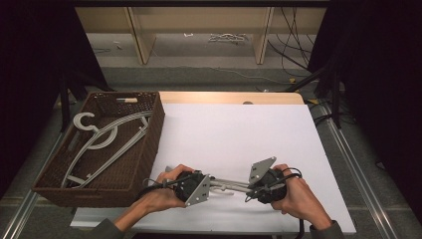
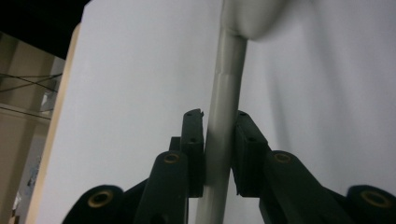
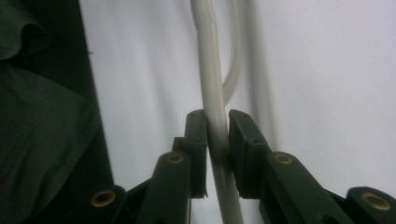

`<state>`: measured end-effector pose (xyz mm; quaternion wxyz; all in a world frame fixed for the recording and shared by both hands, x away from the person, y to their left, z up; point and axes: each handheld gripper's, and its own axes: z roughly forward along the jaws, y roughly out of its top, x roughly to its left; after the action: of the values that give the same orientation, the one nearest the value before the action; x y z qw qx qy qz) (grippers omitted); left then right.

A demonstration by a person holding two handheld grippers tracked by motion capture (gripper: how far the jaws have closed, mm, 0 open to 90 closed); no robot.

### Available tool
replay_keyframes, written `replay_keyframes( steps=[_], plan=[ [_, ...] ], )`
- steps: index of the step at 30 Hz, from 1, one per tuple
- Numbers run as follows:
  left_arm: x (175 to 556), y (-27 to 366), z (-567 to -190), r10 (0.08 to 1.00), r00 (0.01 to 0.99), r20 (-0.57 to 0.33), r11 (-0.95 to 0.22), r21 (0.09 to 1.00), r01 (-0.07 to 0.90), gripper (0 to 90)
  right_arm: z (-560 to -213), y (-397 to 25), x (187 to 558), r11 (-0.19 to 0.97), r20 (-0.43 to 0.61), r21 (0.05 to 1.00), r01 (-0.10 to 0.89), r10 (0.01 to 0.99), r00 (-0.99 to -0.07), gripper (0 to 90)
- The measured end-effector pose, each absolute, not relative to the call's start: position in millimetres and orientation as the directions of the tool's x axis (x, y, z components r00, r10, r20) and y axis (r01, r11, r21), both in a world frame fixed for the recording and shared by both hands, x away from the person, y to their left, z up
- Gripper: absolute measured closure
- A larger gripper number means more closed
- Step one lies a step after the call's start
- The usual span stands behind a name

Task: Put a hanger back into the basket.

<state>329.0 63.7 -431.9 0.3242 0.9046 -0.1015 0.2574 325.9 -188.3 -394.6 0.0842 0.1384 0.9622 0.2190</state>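
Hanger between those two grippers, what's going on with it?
A person holds a grey hanger over the white table, one gripper at each end. The left gripper and the right gripper each have their fingers closed on a bar of it. More hangers lie in the wicker basket to the left.
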Motion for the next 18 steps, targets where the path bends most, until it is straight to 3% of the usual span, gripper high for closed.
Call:
replay_keyframes(
  steps=[4,7,11,12,18],
  plan=[
    [327.0,65.0,-425.5,-0.007,0.841,0.541,-0.775,0.529,-0.347,78.3,-394.0,-189.3,326.8,0.853,-0.113,0.461,0.245,0.33,-0.937,74.5],
    [329.3,65.5,-419.3,-0.016,0.845,0.535,-0.761,0.542,-0.357,79.0,-391.0,-191.4,329.7,0.805,-0.116,0.51,0.301,0.412,-0.904,69.1],
    [334.0,73.8,-409.9,0.111,0.868,0.484,-0.746,0.618,-0.249,79.3,-385.8,-194.6,335.6,0.656,-0.05,0.627,0.42,0.572,-0.818,44.0],
    [336.1,76.1,-408.6,0.131,0.871,0.474,-0.742,0.629,-0.231,79.3,-385.5,-196.1,339.1,0.62,-0.062,0.676,0.398,0.586,-0.808,38.1],
    [346.5,90.5,-401.8,0.246,0.88,0.406,-0.704,0.699,-0.126,79.2,-378.3,-200.4,343.2,0.484,-0.051,0.785,0.386,0.673,-0.738,27.9]
  ],
)
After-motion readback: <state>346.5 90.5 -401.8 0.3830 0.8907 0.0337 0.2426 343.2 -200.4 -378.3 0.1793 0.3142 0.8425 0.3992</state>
